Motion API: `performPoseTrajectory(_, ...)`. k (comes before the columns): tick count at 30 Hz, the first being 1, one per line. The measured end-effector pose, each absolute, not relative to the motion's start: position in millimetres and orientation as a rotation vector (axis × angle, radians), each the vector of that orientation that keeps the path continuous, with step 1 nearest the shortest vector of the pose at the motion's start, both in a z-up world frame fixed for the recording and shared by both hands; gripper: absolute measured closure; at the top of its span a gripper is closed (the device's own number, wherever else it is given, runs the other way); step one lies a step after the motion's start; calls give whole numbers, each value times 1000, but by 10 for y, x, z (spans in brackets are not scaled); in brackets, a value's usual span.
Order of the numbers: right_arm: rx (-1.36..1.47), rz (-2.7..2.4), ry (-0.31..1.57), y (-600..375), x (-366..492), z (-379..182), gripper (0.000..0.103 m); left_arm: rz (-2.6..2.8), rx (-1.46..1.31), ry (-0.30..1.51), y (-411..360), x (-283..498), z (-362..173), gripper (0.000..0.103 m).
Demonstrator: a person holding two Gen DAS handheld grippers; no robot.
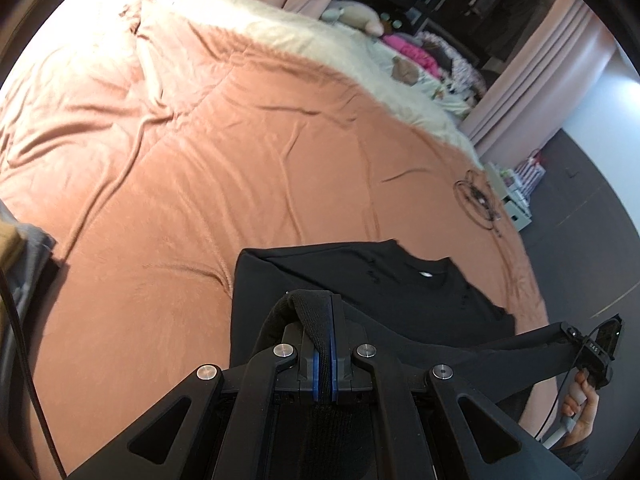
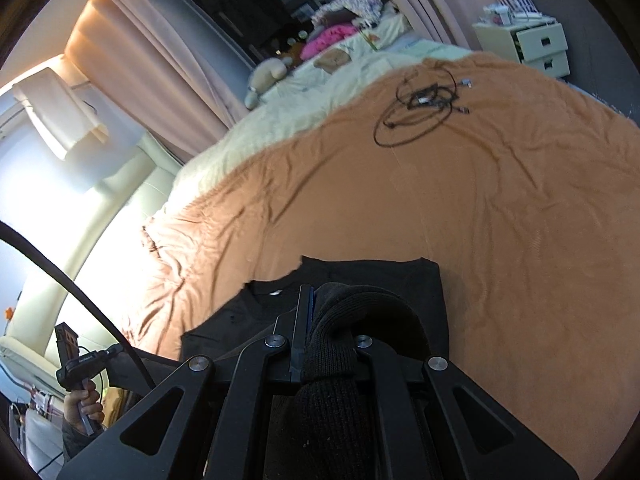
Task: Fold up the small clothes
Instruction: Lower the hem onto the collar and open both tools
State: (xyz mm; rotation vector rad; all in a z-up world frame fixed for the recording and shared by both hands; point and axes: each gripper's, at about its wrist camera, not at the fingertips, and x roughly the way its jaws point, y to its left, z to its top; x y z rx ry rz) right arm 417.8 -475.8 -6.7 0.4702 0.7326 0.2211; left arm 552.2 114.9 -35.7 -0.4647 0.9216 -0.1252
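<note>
Fabric fills both sets of jaws: the left gripper (image 1: 328,312) is clamped on a ribbed black edge of the black garment (image 1: 360,280), and the right gripper (image 2: 316,316) is likewise pinched onto a thick knitted roll of the same cloth. The garment lies on the near edge of the orange bedspread (image 1: 200,160), its collar with a small white label facing away, and each gripper takes one side, probably so the hem can be lifted evenly and carried over toward the collar for a fold. A coiled cable (image 2: 420,108) sits well apart, farther up the bed. Black on black hides much: the sleeves, the garment's full outline and how many layers each gripper pinches cannot be made out, and the near part is covered by the gripper bodies.
</note>
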Motion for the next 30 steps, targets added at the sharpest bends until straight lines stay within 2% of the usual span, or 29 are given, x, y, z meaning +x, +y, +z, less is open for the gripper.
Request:
performPoseTrajectory(11, 447, 180, 826, -4666, 4989, -570, 101, -45, -492, 1058, 1222, 6151, -1257, 99)
performPoseTrajectory(18, 393, 119, 954, -4512, 5332, -788, 98, -41, -479, 1157, 1206, 6290, -1570, 98)
performPoseTrajectory(19, 383, 115, 962, -4486, 5351, -772, 95, -45, -470, 1157, 1197, 6282, -1538, 96)
performPoseTrajectory(21, 375, 125, 957, -4441, 5349, -683, 79, -62, -456, 1153, 1187, 6243, -1440, 84)
performPoseTrajectory(22, 371, 130, 951, -4431, 5334, -633, 53, -68, -454, 1147, 1183, 6222, -1396, 68)
performPoseTrajectory(23, 366, 134, 941, -4419, 5301, -583, 35, -73, -451, 1135, 1182, 6180, -1335, 52)
performPoseTrajectory(25, 361, 142, 912, -4414, 5223, -454, 34, -58, -425, 1108, 1194, 6100, -1226, 41)
performPoseTrajectory(30, 276, 106, 926, -4389, 5013, -258, 34, -75, -375, 1106, 1172, 5870, -1060, 41)
